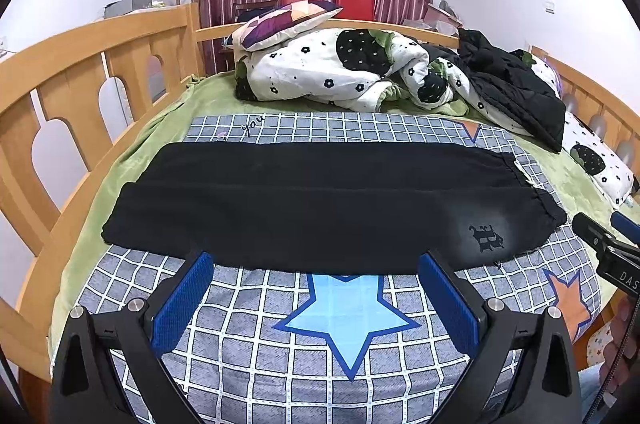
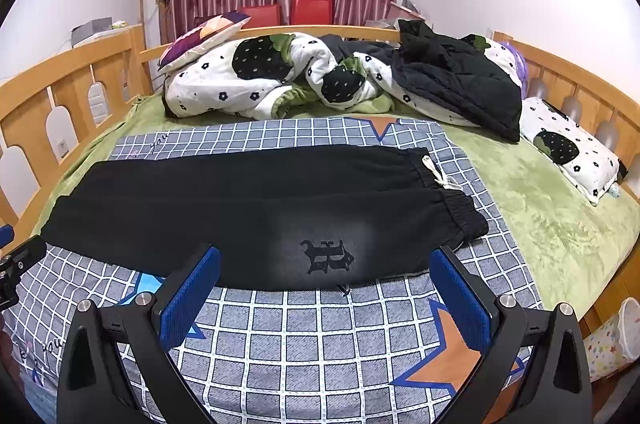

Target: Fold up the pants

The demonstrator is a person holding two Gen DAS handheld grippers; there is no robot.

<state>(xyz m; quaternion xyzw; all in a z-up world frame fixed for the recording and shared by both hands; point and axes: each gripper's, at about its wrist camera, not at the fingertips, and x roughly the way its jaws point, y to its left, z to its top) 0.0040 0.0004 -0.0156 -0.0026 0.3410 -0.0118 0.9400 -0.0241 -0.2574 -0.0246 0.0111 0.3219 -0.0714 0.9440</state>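
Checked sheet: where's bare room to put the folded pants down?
Free: the checked sheet between both open claws and the near edge of the black pants; also the green blanket right of the waistband. Crowded: the far end, with the flowered quilt, black jacket and pillow.

- One pair of black pants just ahead of the gripper
- Two red chairs far ahead
- Two star-print checked sheets' orange stars near the fingers
- One black jacket ahead, rightward
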